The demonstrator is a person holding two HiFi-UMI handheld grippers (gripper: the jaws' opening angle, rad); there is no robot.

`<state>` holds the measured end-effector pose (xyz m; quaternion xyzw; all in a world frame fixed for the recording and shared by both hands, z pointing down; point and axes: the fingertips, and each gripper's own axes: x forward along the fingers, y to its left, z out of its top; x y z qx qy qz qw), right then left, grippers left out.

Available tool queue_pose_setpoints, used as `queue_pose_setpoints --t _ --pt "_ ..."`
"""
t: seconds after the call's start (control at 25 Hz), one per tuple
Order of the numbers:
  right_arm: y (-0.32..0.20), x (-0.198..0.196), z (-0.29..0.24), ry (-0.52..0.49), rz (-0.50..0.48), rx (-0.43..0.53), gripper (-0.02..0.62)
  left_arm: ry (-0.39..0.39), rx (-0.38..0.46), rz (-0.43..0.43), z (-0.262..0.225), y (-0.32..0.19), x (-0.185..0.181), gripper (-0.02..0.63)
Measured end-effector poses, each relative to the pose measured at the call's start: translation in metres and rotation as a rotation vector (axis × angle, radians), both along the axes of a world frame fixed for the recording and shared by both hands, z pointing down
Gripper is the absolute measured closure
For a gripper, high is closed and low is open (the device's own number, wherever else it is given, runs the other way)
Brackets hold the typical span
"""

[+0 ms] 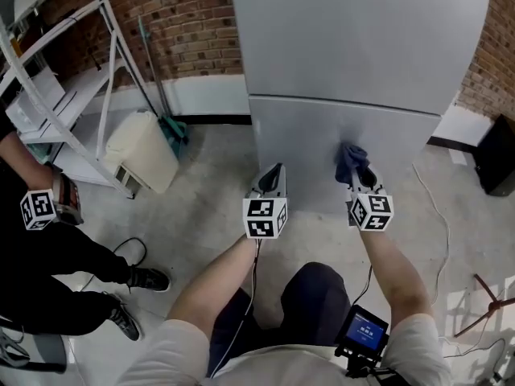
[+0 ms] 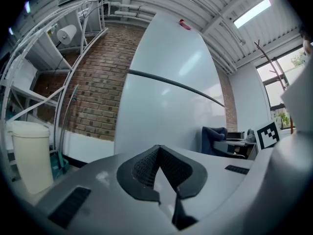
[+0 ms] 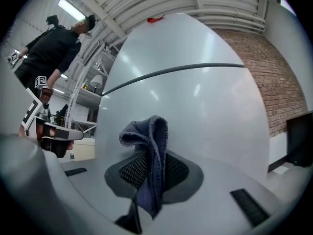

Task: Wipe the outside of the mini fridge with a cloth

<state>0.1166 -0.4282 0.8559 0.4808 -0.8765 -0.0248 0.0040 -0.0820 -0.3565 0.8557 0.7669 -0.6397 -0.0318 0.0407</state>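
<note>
A grey two-door fridge (image 1: pixel 354 47) stands upright against the brick wall, filling the top of the head view. My right gripper (image 1: pixel 359 174) is shut on a dark blue cloth (image 1: pixel 352 160), which is bunched against the lower door. In the right gripper view the cloth (image 3: pixel 149 153) hangs folded between the jaws in front of the fridge (image 3: pixel 195 106). My left gripper (image 1: pixel 276 173) is shut with nothing in it, its tip close to the lower door, left of the cloth. The left gripper view shows the fridge (image 2: pixel 166 106) and the cloth (image 2: pixel 213 137) at right.
A cream bin (image 1: pixel 143 151) and a broom (image 1: pixel 165 111) stand left of the fridge by a white shelf rack (image 1: pixel 56 87). A person in black (image 1: pixel 56 240) stands at left with a marker cube. A black box (image 1: pixel 497 155) and a cable (image 1: pixel 438 215) lie at right.
</note>
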Motion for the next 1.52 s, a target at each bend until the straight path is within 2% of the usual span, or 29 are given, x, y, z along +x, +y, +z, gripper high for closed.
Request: queue_pose_setpoints --t 0.16,0.32,0.48,0.6,0.72,0.84,1.04,1.52 --pt "0.015 -0.085 0.014 0.02 -0.129 -0.015 0.537 0.0 -0.012 -0.052 0.012 0.012 -0.036 0.603" --pt "0.029 -0.153 0.022 0.033 -0.23 -0.017 0.537 -0.007 -0.028 -0.095 0.025 0.023 -0.063 0.603" --pt "0.033 -0.205 0.033 0.048 -0.279 -0.018 0.537 -0.007 -0.047 -0.138 0.038 0.036 -0.095 0.603" --pt "0.029 -0.225 0.05 0.06 -0.269 -0.042 0.537 -0.011 -0.056 -0.159 0.047 0.045 -0.113 0.603" --pt "0.028 -0.227 0.07 0.069 -0.242 -0.07 0.537 -0.012 -0.068 -0.17 0.058 0.054 -0.12 0.603" --pt "0.027 -0.227 0.073 0.081 -0.24 -0.056 0.537 -0.018 -0.064 -0.175 0.061 0.055 -0.123 0.603" --pt "0.026 -0.209 0.069 0.088 -0.222 -0.041 0.537 -0.011 -0.059 -0.142 0.063 0.047 -0.107 0.603" --pt "0.004 -0.096 0.071 0.096 -0.098 -0.062 0.537 -0.006 -0.072 0.011 0.064 0.006 -0.015 0.603"
